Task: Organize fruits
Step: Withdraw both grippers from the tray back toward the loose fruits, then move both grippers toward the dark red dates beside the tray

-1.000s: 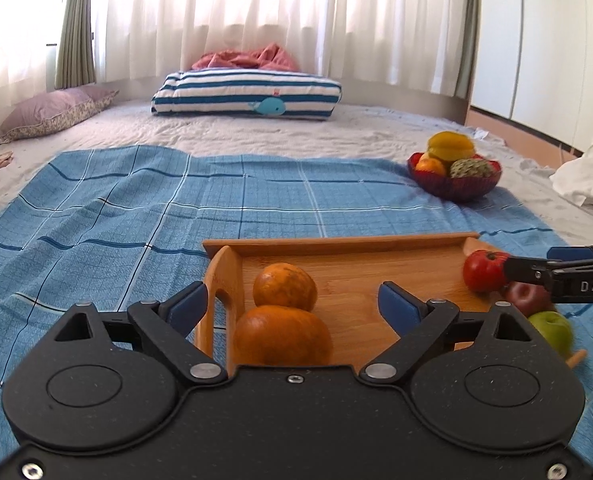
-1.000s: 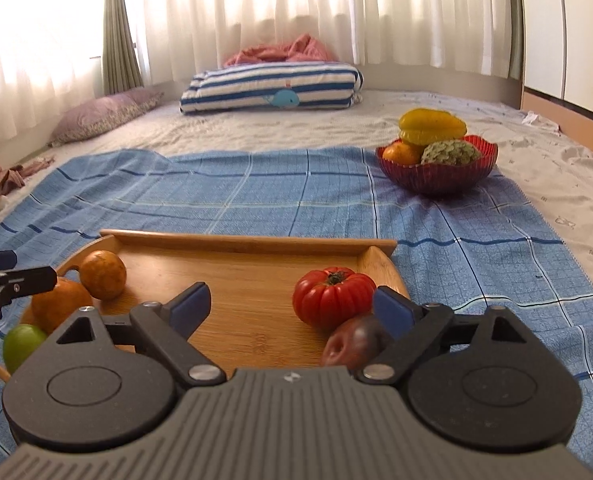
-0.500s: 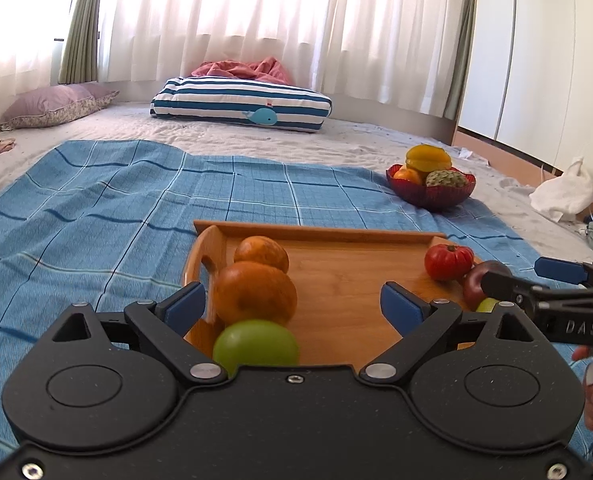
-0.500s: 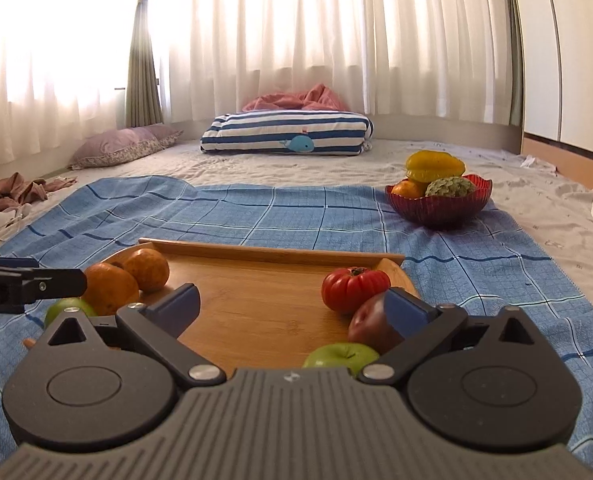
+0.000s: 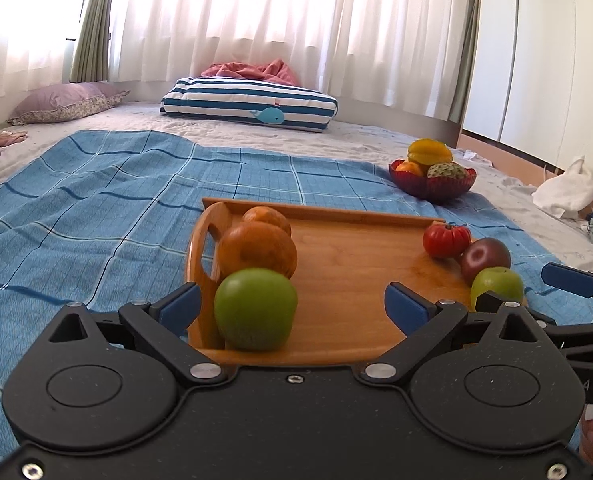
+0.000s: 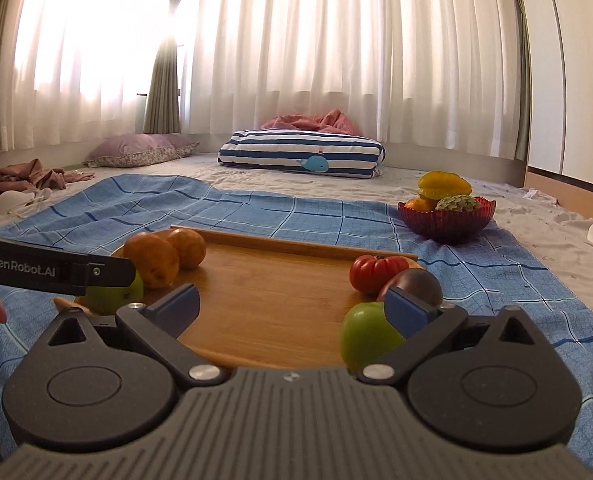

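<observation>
A wooden tray (image 5: pixel 348 280) lies on a blue checked cloth. On its left side a green apple (image 5: pixel 255 308) sits in front of two oranges (image 5: pixel 258 250). On its right side a tomato (image 5: pixel 446 240), a dark plum (image 5: pixel 485 258) and a second green apple (image 5: pixel 496 286) form a row. My left gripper (image 5: pixel 292 306) is opening; the left apple lies just ahead between its fingers, untouched. My right gripper (image 6: pixel 292 306) stands open over the tray (image 6: pixel 272 280), and the right apple (image 6: pixel 366 338) sits against the inside of its right finger (image 6: pixel 410 308), partly hidden by it.
A red bowl (image 5: pixel 432 186) with a yellow starfruit and other fruit stands on the cloth beyond the tray's far right corner. A striped cushion (image 5: pixel 252 104) and curtains lie further back. A white bag (image 5: pixel 564 192) is at the right.
Both grippers have drawn back toward the tray's near edge. The two green apples have come into view in front of them. The jaws stand slightly wider.
</observation>
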A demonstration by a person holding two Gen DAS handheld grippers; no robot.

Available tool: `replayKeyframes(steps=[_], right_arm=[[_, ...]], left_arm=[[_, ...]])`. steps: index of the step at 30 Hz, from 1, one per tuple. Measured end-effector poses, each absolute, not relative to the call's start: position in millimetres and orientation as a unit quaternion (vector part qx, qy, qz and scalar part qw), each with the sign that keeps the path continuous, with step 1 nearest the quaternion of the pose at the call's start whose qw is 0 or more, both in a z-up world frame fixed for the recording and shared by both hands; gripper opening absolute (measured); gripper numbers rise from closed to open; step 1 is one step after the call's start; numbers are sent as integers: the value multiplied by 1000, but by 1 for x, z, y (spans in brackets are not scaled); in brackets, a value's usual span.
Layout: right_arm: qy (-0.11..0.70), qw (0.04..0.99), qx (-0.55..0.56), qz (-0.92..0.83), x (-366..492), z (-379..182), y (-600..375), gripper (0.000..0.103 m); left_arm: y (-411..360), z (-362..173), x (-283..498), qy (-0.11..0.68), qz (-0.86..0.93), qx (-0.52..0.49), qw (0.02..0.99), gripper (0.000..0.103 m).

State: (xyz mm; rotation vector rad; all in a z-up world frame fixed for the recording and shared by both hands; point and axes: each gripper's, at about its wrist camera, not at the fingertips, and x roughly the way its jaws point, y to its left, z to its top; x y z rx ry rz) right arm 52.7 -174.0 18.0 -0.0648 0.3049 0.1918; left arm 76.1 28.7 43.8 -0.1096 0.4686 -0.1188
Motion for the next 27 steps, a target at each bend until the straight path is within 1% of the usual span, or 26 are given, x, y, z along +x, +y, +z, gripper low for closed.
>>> replayKeyframes(steps=[12, 21, 27], right_arm=[[153, 980, -21, 123, 40, -5, -166, 103], [165, 978, -40, 125, 42, -22, -154, 103], [180, 975, -36, 125, 45, -29, -155, 101]], left_arm=[[31, 20, 60, 229, -34, -48, 972, 99], [29, 3, 62, 242, -20, -25, 970, 99], [31, -8, 67, 255, -15, -34, 966, 99]])
